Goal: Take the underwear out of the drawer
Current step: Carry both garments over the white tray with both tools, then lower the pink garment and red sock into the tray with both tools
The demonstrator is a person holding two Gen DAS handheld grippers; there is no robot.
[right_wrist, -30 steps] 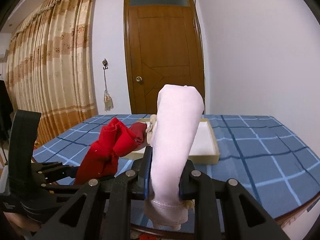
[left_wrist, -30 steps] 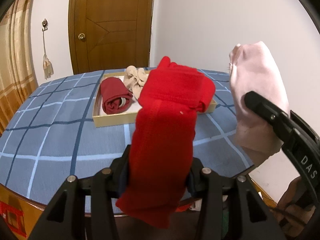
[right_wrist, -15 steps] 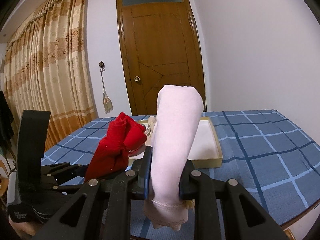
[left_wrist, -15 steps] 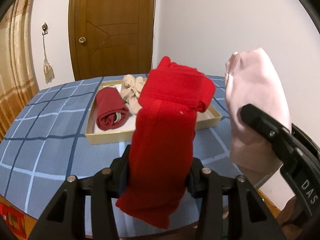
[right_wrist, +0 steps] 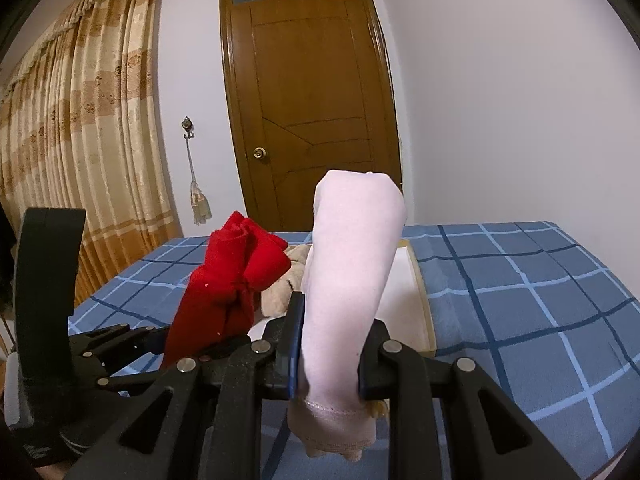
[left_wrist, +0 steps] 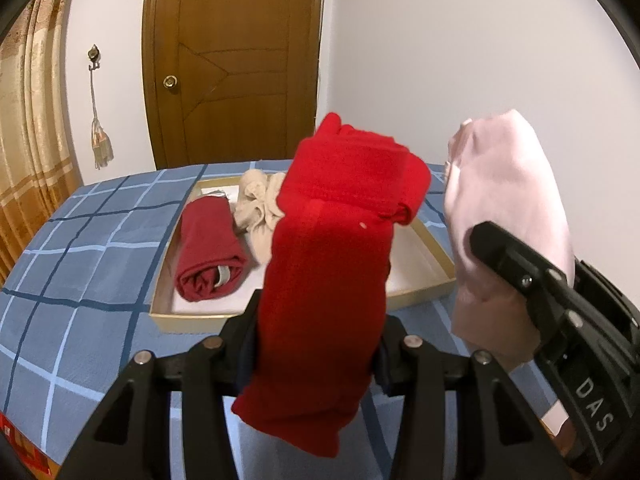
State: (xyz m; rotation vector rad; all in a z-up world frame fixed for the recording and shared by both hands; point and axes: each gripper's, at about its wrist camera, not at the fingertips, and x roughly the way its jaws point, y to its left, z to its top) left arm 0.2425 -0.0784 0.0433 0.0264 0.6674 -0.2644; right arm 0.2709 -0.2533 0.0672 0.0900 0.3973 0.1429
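Between the black fingers of the left gripper stands a rolled bright-red cloth underwear bundle, clamped upright above the blue checked tablecloth. Beside it the right gripper is closed on a rolled pale-pink underwear bundle — both rolls are lifted clear of the shallow tan open drawer box lying further back on the cloth. Two pieces lie in the box (a dark-red roll and a crumpled beige piece), partly hidden by the red bundle.
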